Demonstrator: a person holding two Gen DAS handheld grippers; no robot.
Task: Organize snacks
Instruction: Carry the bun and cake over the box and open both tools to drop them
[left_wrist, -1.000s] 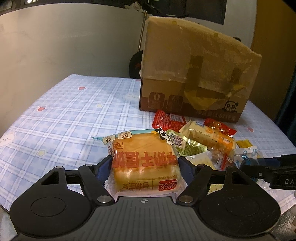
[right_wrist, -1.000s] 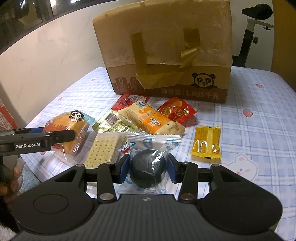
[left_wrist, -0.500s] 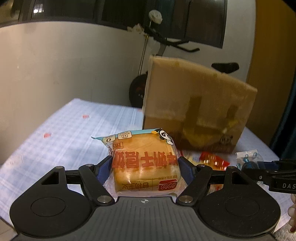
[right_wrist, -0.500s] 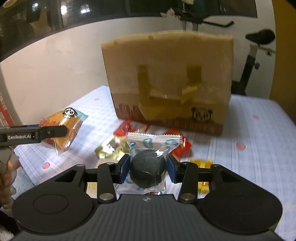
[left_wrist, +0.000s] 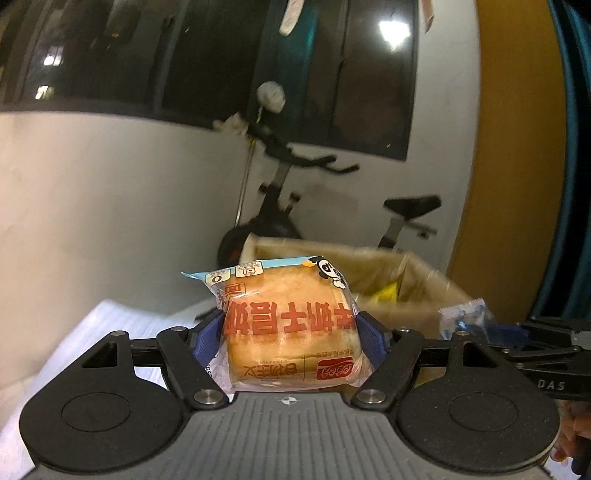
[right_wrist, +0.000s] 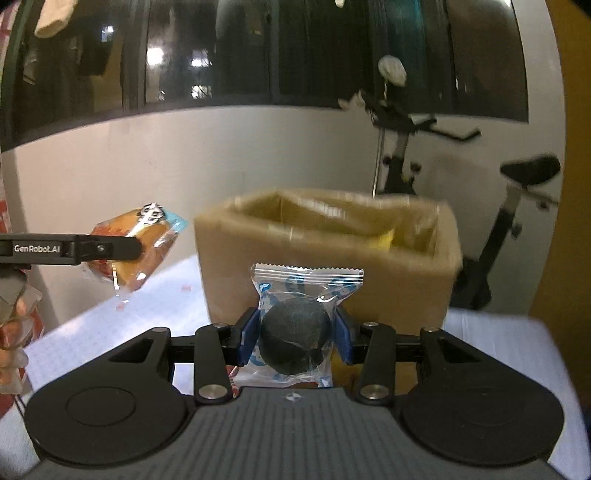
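Note:
My left gripper (left_wrist: 290, 332) is shut on a packaged bread loaf (left_wrist: 288, 325) with red lettering and a panda on its wrapper. It hangs in the air, in front of the open cardboard box (left_wrist: 406, 291). In a clear wrapper between the blue pads of my right gripper (right_wrist: 295, 338) sits a black ball snack (right_wrist: 293, 339), and the gripper is shut on it. The cardboard box (right_wrist: 332, 258) stands just behind it, its open top in sight. In the right wrist view the bread loaf (right_wrist: 138, 243) and left gripper show at the left.
An exercise bike (right_wrist: 443, 155) stands behind the table against a white wall. The checked tablecloth (right_wrist: 110, 325) shows beside the box. A hand (right_wrist: 14, 332) holds the left gripper at the far left edge. The other snacks on the table are out of view.
Both grippers have risen off the table with their snacks, up to about the level of the box's open top. The loose snacks on the cloth have dropped out of view.

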